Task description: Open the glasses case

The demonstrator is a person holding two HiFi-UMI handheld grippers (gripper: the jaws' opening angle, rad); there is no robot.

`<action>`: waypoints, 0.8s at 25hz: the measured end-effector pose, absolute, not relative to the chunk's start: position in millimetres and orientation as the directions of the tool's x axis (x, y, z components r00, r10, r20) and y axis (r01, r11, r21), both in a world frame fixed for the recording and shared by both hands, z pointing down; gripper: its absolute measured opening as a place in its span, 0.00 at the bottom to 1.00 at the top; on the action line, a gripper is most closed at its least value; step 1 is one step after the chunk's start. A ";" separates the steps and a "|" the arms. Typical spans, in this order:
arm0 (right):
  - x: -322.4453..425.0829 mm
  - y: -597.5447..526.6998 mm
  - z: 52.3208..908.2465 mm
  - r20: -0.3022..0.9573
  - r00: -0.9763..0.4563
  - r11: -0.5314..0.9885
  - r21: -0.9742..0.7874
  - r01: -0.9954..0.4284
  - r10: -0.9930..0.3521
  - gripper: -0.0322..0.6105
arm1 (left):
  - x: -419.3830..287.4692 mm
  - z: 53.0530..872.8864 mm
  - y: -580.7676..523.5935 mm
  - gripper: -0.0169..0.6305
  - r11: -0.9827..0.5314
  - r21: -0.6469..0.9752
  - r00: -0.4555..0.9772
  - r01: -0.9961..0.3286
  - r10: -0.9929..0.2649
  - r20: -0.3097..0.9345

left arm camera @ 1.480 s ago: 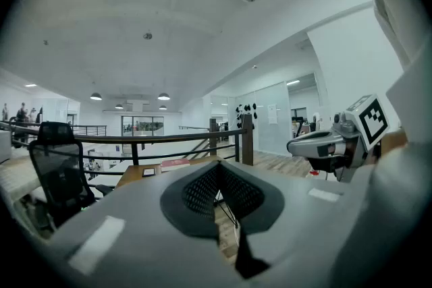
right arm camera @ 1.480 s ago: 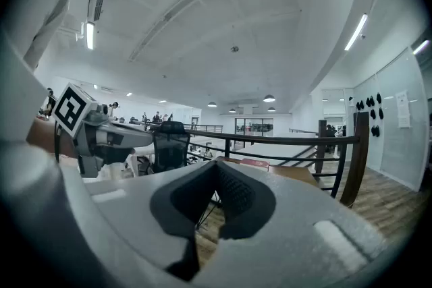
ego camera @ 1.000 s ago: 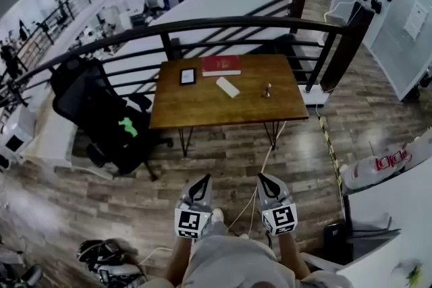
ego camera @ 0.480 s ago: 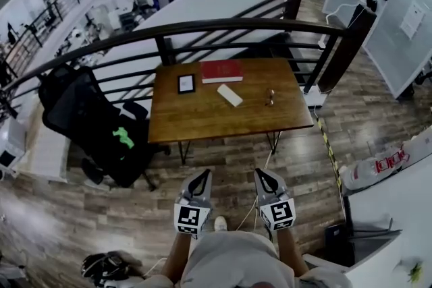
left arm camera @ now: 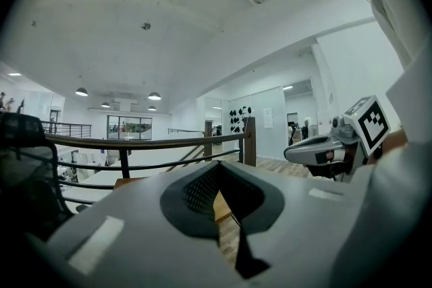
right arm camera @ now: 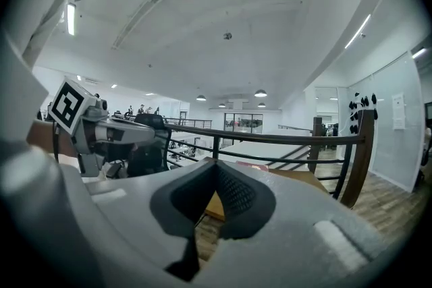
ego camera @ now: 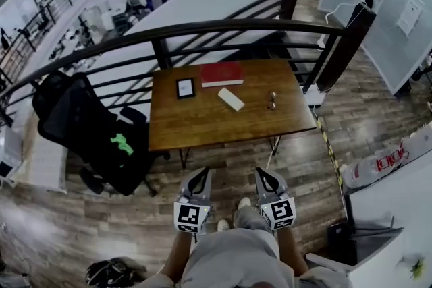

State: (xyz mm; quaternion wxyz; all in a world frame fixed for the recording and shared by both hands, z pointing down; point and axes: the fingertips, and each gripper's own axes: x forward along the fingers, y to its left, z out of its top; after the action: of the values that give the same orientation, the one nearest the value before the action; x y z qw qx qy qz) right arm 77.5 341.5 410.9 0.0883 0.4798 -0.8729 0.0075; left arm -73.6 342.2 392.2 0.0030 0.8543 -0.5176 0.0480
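Both hand-held grippers, left and right, are closed, empty, far from glasses case.

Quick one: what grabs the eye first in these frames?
The wooden table by the curved black railing, carrying a red book, a white case and glasses. Left of it stands a black office chair. Low in the head view, the left gripper and right gripper hang shut and empty, well short of the table.

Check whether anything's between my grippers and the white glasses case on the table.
Nothing visible. Only floor and tabletop separate the left gripper and right gripper from the glasses case; book, e-reader and glasses sit beside or behind it.
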 end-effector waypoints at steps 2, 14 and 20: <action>74.6 332.7 411.0 0.164 -0.526 0.543 0.076 -0.837 -0.834 0.05 | -77.1 393.4 335.6 0.06 -0.459 -0.039 0.455 -0.888 -0.886 0.087; 59.2 251.3 403.9 0.139 -0.585 0.597 0.064 -0.800 -0.799 0.05 | -90.5 388.7 268.4 0.06 -0.403 -0.050 0.397 -0.914 -0.913 0.096; 68.9 204.2 392.4 0.120 -0.602 0.611 0.067 -0.789 -0.790 0.05 | -83.9 377.5 221.9 0.06 -0.377 -0.067 0.371 -0.924 -0.924 0.092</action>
State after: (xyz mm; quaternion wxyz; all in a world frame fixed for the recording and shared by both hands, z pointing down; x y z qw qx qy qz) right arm 68.9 204.2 392.4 0.0687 0.4409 -0.8949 -0.0037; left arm -83.9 221.9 377.5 -0.0021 0.8279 -0.5580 0.0573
